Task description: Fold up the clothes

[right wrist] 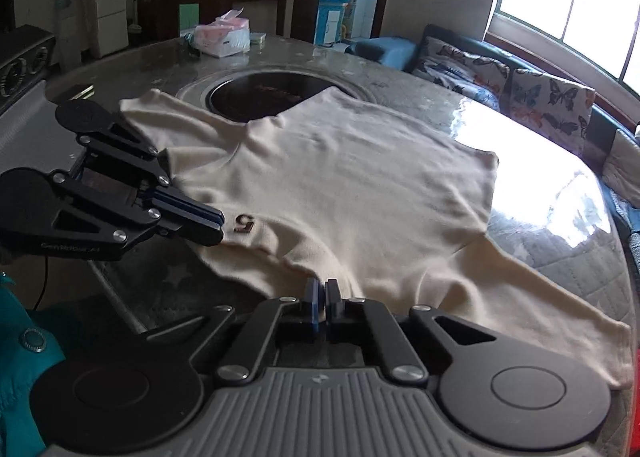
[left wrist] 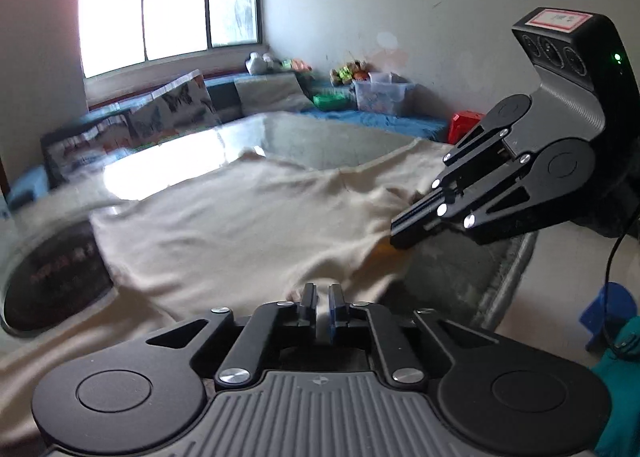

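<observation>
A cream knit top (right wrist: 344, 185) with a small dark "5" patch (right wrist: 245, 223) lies spread over a round glass table (right wrist: 532, 185); it also shows in the left wrist view (left wrist: 240, 225). My left gripper (left wrist: 322, 293) is shut on the near edge of the top; in the right wrist view it (right wrist: 218, 227) pinches the fabric beside the "5". My right gripper (right wrist: 322, 289) is shut on the top's near hem; in the left wrist view it (left wrist: 394, 235) grips the fabric's right edge, pulling it taut.
A dark round recess (right wrist: 264, 95) in the table's middle is partly covered by the top. A tissue pack (right wrist: 222, 37) sits at the table's far side. A sofa with butterfly cushions (right wrist: 520, 89) runs under the window. A blue stool (left wrist: 608, 313) stands on the floor.
</observation>
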A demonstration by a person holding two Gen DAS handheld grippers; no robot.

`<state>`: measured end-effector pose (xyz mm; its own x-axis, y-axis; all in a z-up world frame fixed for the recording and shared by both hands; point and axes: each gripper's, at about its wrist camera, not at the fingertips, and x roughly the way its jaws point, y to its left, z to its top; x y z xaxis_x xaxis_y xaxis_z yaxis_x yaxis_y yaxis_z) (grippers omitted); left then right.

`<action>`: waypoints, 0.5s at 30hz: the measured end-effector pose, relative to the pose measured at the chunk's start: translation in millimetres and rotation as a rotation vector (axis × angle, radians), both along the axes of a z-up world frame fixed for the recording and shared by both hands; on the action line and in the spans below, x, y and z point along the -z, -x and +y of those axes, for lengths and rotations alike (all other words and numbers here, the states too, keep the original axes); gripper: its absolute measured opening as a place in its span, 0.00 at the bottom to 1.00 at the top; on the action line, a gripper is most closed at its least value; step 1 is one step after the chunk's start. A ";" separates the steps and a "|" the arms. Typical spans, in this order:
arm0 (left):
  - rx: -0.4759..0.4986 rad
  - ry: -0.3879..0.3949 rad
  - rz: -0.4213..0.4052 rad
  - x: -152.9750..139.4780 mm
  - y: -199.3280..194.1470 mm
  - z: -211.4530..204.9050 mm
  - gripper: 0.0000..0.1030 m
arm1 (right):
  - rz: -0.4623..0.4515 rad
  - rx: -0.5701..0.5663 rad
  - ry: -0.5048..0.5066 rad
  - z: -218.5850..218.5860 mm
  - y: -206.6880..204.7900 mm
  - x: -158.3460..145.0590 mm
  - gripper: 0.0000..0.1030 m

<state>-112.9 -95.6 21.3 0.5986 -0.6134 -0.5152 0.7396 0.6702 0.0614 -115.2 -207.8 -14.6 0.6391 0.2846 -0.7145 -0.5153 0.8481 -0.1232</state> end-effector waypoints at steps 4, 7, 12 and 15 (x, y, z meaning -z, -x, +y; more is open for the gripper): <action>0.011 -0.035 -0.047 -0.5 -0.2 -9.8 0.27 | -0.024 -0.026 0.028 6.9 -1.0 -1.4 0.23; 0.026 -0.078 -0.053 8.2 -2.9 -21.1 0.27 | -0.037 -0.041 0.054 12.6 -2.9 2.2 0.26; 0.018 -0.149 -0.056 21.5 -8.5 -28.8 0.17 | -0.048 -0.056 0.098 19.7 -8.1 11.6 0.26; 0.012 -0.129 -0.055 19.5 -8.1 -23.8 0.09 | -0.056 -0.052 0.095 19.1 -11.1 12.5 0.24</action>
<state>-104.8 -119.5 1.8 0.6210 -0.5516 -0.5570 0.7408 0.6452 0.1869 -104.1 -188.6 -27.1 0.6646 0.2512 -0.7037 -0.5487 0.8033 -0.2315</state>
